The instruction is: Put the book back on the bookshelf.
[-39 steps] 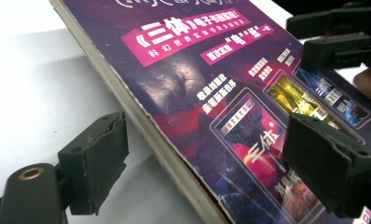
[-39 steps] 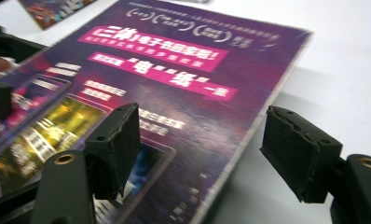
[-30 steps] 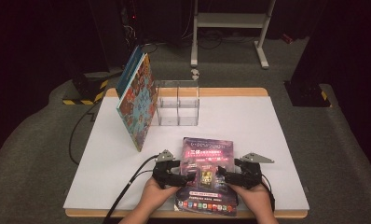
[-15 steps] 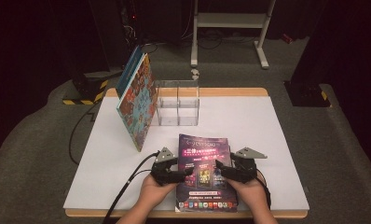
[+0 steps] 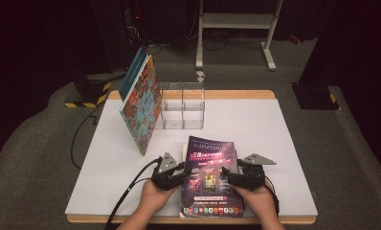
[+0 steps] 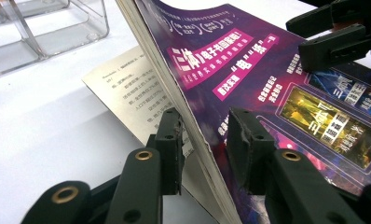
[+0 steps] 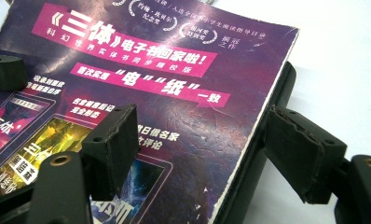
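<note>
Purple-covered book (image 5: 211, 179) lies at the white table's (image 5: 284, 143) near edge, its left side lifted; left gripper (image 6: 203, 140), jaws just closing, straddles that edge without pressing, right gripper (image 7: 211, 149) stands wide around the right edge.

High view overlooks table (image 5: 107, 163); both gripper views share the book (image 5: 211, 178) up close.

A white table (image 5: 274, 143) with a wooden rim carries a clear plastic organizer (image 5: 183, 105) near its far edge, left of the middle. The organizer has open compartments and they are see-through. A large colourful book (image 5: 140, 103) stands tilted near the far left corner, leaning against the left side of the organizer. Behind the table, on the grey floor, stands a white metal stand (image 5: 236, 28).
</note>
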Available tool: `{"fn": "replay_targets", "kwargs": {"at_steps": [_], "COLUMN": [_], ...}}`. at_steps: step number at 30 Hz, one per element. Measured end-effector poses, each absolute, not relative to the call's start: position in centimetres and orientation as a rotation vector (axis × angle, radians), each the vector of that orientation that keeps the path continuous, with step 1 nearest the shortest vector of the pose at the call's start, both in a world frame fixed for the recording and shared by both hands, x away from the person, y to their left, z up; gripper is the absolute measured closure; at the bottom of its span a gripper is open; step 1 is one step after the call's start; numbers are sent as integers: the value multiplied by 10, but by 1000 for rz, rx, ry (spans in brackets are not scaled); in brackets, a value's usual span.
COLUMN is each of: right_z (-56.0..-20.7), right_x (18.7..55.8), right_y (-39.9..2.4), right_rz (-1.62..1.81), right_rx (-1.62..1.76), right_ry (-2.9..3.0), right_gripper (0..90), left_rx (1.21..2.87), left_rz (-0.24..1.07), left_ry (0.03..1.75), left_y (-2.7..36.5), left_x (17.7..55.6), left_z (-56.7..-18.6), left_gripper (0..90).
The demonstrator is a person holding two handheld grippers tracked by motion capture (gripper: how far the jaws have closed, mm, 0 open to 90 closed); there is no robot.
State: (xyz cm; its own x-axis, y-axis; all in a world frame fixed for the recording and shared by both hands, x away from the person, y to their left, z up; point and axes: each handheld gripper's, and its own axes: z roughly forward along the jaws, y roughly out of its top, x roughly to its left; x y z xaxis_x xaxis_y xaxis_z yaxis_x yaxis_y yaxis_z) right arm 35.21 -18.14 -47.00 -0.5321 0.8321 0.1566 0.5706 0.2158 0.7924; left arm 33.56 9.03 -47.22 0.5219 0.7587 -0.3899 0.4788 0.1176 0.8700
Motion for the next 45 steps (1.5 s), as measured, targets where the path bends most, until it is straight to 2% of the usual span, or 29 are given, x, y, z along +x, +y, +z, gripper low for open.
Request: {"fn": "replay_targets", "kwargs": {"at_steps": [6,10,14,17,20,24,26,35,41,45], "right_z": [-470,-470,-469,-469,-469,-469,-470,-471,-473,-474], "right_x": [350,348,346,345,344,344,344,348,354,358], "right_y": [-181,-181,-180,-180,-180,-180,-181,-184,-186,-186], "right_rz": [1224,1221,1213,1211,1210,1212,1217,1243,1263,1265], "right_rx": [1312,1304,1292,1290,1292,1284,1288,1323,1366,1380], "right_ry": [2189,2190,2190,2189,2188,2191,2190,2191,2201,2212], "right_gripper": [261,262,262,263,263,264,264,250,217,202], "left_rx": [1451,1418,1437,1444,1447,1483,1493,1546,1535,1517], "left_rz": [263,125,18,-77,-112,-33,-13,245,297,304], "left_ry": [1230,1286,1279,1299,1286,1234,1219,1090,1024,1002], "left_y": [100,103,96,91,86,83,86,82,82,82], "left_x": [339,339,337,343,343,340,341,331,324,322], "left_z": [-478,-481,-485,-491,-492,-486,-484,-471,-473,-473], "left_gripper": [355,256,194,103,77,133,195,609,733,773]}}
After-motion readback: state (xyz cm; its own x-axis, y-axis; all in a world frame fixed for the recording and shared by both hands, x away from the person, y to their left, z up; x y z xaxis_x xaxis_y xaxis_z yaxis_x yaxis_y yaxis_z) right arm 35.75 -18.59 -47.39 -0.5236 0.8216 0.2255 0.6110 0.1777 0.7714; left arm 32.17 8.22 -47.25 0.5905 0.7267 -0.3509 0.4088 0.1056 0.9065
